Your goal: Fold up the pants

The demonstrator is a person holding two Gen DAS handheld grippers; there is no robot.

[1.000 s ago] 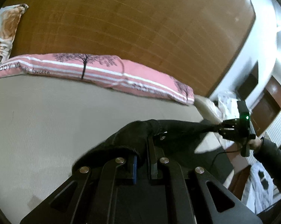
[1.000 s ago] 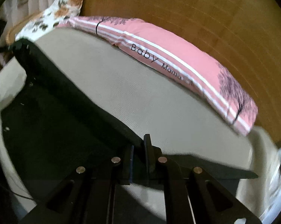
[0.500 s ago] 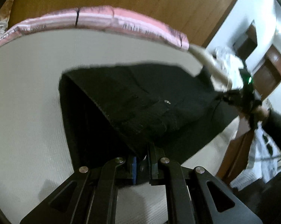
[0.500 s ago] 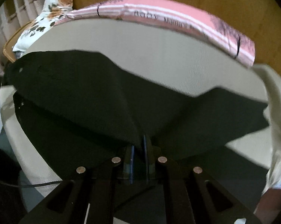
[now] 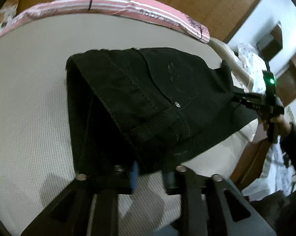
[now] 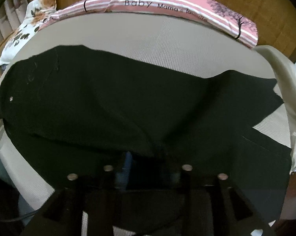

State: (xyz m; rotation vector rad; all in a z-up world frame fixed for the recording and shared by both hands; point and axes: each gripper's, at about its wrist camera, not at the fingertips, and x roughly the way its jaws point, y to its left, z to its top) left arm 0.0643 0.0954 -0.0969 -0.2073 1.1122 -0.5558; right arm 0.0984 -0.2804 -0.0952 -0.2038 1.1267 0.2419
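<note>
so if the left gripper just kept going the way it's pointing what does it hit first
Most likely the black pants: the left gripper, its fingers just opened, points down at the folded waistband edge, with the beige mattress underneath. Depth is hard to judge.

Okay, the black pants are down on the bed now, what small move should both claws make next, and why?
Probably draw both claws straight back. The black pants lie folded over on the bed, and the left claw and right claw have just been opening, pads apart, fabric loose between them.

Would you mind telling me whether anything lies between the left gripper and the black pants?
Nothing visible does. The left gripper has just been opening, and the black pants reach right to its fingers on the beige bed.
</note>
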